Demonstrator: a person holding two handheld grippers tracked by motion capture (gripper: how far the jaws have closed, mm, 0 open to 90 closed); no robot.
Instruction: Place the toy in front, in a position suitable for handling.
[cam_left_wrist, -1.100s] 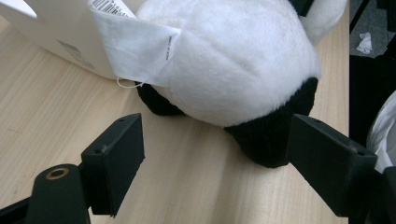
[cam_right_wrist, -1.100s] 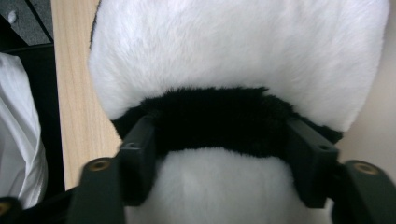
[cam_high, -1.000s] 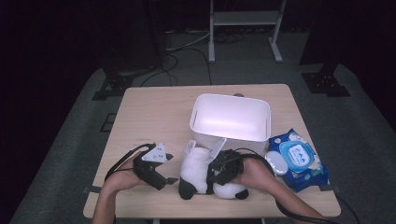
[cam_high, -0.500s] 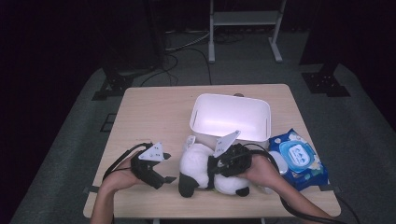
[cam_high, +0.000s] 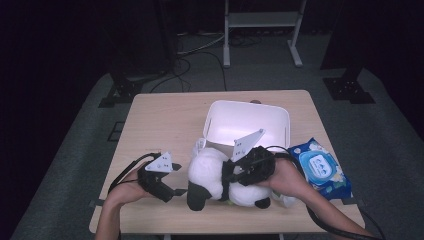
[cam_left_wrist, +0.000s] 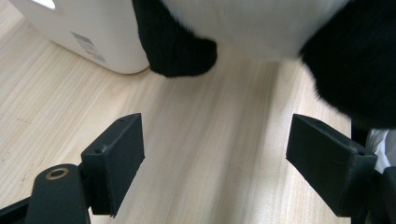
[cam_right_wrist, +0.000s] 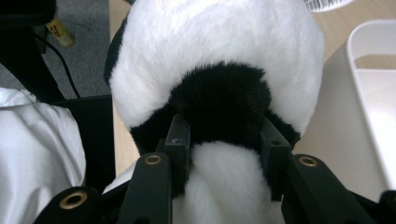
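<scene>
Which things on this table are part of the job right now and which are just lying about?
In the job:
- panda toy, clamped by the right tool
- left tool, open beside it
- white bin, probably

Lying about:
- blue wipes pack

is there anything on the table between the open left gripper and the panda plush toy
Nothing visible. The left gripper has its jaws wide apart with bare light wooden table between them, and the black-and-white panda plush toy lies just beyond, beside the white plastic bin.
</scene>
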